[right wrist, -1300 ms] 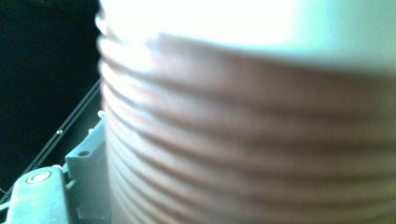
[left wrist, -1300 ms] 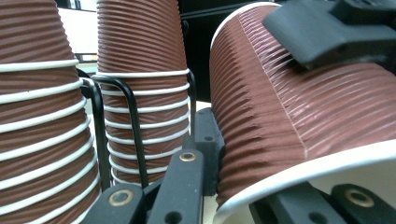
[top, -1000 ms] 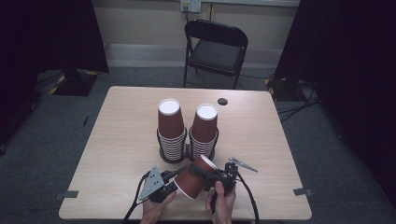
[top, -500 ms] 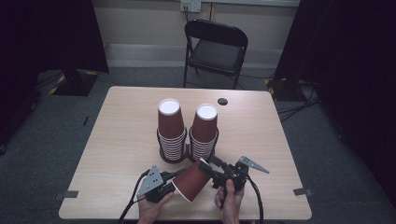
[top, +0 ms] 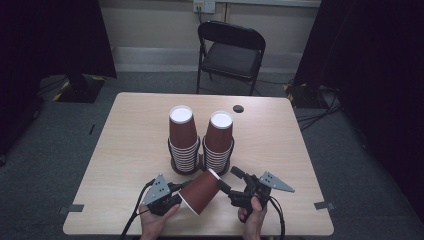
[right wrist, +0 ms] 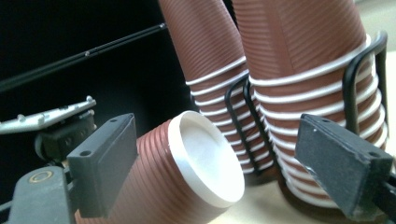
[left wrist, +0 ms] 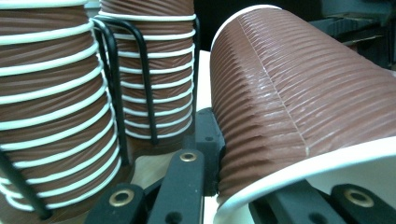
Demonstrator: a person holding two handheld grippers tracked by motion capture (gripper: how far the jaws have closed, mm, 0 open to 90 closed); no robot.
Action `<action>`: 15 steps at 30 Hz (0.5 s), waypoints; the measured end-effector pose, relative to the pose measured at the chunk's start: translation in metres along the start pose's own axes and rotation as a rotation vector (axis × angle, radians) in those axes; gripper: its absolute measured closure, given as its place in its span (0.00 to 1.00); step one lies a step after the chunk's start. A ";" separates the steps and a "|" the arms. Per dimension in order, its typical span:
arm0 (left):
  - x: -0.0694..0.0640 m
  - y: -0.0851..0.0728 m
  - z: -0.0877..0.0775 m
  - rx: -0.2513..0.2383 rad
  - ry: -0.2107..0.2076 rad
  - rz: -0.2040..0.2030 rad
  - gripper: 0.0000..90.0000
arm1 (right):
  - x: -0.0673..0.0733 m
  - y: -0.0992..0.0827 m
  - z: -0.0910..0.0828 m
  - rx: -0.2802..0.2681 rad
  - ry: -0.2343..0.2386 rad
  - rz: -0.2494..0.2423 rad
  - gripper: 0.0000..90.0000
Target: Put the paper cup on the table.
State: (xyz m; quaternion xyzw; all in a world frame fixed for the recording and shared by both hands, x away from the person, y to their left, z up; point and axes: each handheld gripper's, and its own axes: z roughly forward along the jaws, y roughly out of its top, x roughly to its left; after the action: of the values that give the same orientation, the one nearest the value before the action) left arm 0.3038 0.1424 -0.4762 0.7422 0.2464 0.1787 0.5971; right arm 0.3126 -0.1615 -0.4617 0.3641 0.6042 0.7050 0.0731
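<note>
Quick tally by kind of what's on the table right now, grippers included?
Cup stacks in wire racks: 2, the left stack and the right stack
Single brown cup, lying tilted, rim clamped by the left gripper: 1
Grippers: 2, with the right gripper open at the cup's base
Small dark round thing: 1
Total: 6

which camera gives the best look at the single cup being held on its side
The high view: it shows the whole cup lying tilted, its rim held by the left gripper, with the right gripper at its base. The left gripper view shows just its ribbed side and rim; the right gripper view shows its white bottom.
</note>
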 end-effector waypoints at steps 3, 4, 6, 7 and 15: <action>0.003 0.001 -0.004 0.006 0.017 0.000 0.96 | 0.000 -0.002 -0.001 -0.017 -0.012 -0.067 0.14; 0.004 0.001 -0.005 0.007 0.015 0.001 0.95 | 0.001 -0.004 0.000 -0.019 -0.026 -0.094 0.14; 0.006 0.002 -0.007 0.013 0.023 -0.002 0.95 | 0.001 -0.006 0.001 -0.018 -0.041 -0.115 0.14; 0.007 0.002 -0.008 0.011 0.025 -0.008 0.96 | 0.000 -0.007 0.001 0.002 -0.043 -0.109 0.14; 0.013 0.006 -0.014 0.059 0.070 -0.021 0.95 | 0.003 -0.010 0.000 0.040 -0.041 -0.186 0.15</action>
State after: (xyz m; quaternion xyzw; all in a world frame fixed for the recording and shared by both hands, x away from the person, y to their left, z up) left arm 0.3077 0.1602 -0.4675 0.7501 0.2800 0.1910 0.5678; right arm 0.3072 -0.1575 -0.4698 0.3222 0.6477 0.6754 0.1433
